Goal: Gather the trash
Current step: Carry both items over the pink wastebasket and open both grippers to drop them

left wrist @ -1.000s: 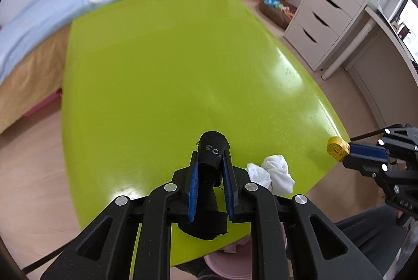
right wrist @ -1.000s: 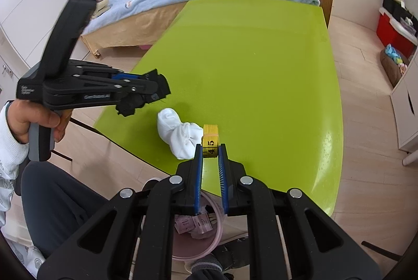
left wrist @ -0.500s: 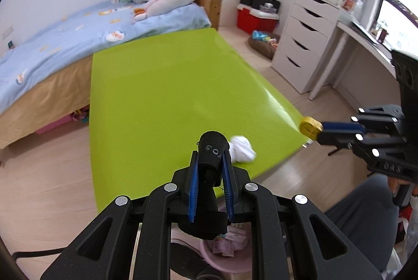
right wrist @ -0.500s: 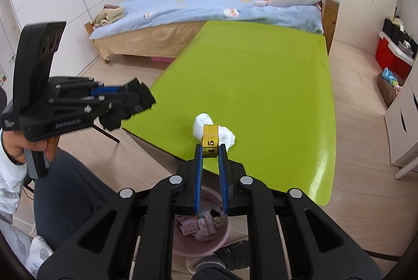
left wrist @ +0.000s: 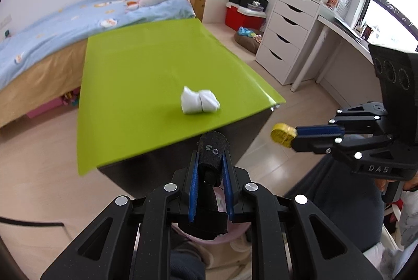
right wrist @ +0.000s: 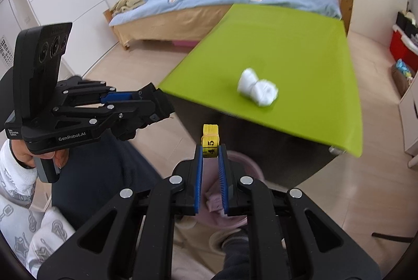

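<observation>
Yellow rolled tape measure [right wrist: 210,141] pinched in right claw [right wrist: 210,149].

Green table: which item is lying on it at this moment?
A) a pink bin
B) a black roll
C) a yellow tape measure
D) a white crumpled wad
D: only the white wad rests on the green table; the tape measure and black roll are held in grippers off its edge.

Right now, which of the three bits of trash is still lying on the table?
The white wad; the black roll and yellow tape are each clamped in a gripper.
</observation>
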{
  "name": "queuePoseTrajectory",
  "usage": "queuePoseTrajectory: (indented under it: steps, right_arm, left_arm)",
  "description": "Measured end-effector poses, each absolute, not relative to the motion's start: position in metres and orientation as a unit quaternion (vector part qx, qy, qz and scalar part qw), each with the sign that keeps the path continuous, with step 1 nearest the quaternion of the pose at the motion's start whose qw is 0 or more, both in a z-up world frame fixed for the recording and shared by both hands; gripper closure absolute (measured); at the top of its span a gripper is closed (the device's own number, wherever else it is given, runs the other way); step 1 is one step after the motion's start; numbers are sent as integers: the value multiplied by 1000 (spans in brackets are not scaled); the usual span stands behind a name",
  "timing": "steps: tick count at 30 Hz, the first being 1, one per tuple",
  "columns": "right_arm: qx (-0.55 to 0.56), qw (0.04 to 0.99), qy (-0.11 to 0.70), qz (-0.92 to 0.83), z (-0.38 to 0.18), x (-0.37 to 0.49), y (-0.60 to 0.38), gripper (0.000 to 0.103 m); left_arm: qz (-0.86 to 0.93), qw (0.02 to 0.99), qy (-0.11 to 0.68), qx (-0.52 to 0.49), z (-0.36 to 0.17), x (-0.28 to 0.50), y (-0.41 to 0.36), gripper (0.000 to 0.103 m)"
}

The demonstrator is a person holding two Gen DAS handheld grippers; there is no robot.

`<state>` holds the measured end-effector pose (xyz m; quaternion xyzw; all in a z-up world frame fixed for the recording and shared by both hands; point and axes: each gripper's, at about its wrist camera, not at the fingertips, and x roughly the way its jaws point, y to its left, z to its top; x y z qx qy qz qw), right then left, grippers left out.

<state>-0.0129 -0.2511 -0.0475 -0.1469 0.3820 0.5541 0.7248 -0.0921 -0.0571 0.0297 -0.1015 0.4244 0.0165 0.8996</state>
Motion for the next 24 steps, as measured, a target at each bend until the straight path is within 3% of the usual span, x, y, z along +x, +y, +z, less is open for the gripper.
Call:
queuePoseTrajectory:
  steps: [6, 7, 9, 12, 17, 18, 20, 22, 24]
  right_arm:
    - [-156, 711, 399, 558, -62, -19, -243, 88]
    - [-155, 713, 399, 556, -62, -18, -242, 81]
    - [-149, 720, 396, 549, -62, -15, -242, 26]
    - [-122, 731, 397, 541, -58, -10, -249, 12]
    - [-112, 751, 392, 520, -52, -4, -263, 8]
    - [-108, 756, 388, 516, -50, -3, -267, 7]
    - [-100, 759, 385, 515, -47, -1, -273, 6]
    - [-93, 763, 383, 512, -45, 2, -279, 6]
    - [-86, 766, 382, 510, -45, 4, -283, 5]
  left_arm:
    - [8, 895, 434, -106, 22, -100, -65, 87]
    - [7, 895, 434, -105, 21, -101, -66, 87]
    - [6, 895, 434, -105, 21, -101, -67, 87]
    - [4, 894, 436, -102, 20, -100, -68, 87]
    - [-11, 890, 445, -95, 17, -93, -75, 82]
    - [-14, 889, 447, -95, 16, -91, -76, 78]
    - [-11, 888, 451, -92, 13, -88, -78, 59]
    - [-6, 888, 448, -98, 11, -87, -77, 23]
    - [1, 889, 447, -100, 10, -85, -77, 14]
